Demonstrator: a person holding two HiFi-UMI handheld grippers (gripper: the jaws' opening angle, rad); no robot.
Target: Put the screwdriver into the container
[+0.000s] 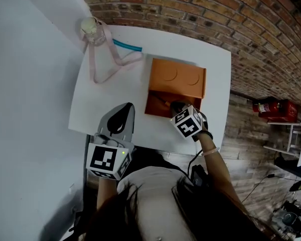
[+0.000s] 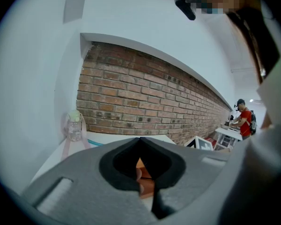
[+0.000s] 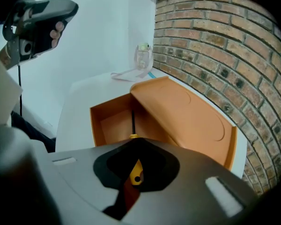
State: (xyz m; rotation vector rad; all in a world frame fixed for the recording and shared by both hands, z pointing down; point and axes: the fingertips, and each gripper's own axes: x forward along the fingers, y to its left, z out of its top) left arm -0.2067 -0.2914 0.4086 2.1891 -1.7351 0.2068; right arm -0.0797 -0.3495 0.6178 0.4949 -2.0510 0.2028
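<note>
The right gripper (image 3: 137, 143), at the center of the head view, is clamped on the yellow handle of the screwdriver (image 3: 136, 171), whose dark shaft points down into the open orange container (image 3: 111, 125) on the white table (image 1: 216, 79). The left gripper (image 1: 121, 110), at lower left, has its jaws closed together on nothing. A bottle (image 1: 93, 30) stands at upper left.

No legible text or labels.
</note>
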